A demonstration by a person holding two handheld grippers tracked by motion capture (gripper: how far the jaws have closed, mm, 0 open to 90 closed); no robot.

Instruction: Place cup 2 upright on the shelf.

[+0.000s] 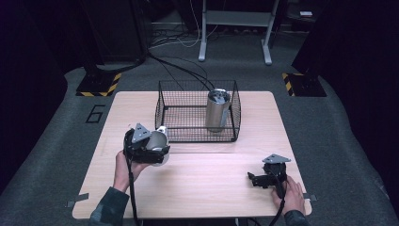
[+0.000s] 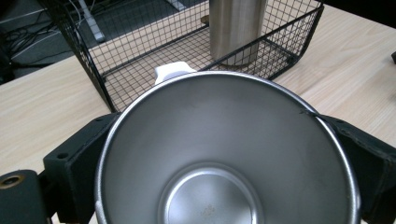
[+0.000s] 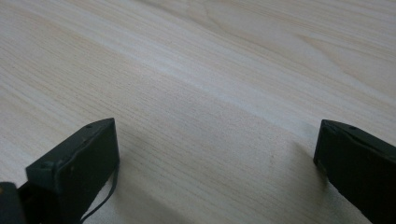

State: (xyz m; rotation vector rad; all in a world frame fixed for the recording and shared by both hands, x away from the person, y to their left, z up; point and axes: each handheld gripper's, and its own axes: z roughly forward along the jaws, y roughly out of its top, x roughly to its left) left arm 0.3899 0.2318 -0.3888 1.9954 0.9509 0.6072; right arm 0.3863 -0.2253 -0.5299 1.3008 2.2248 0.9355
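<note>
A pale wooden table [image 1: 197,188] is set on grey carpet in a dim room. The left gripper [image 1: 149,149] is seen clamped on a steel cup [image 2: 224,158], the jaws pressed against both sides of its rim; the cup is held above the table's left part, just in front of the wire basket [image 1: 162,110], its mouth turned to the gripper's camera. A tall steel tumbler [image 1: 217,110] stands upright inside the basket. The right gripper [image 1: 258,179] is rested near the right front edge, jaws spread apart and nothing held.
</note>
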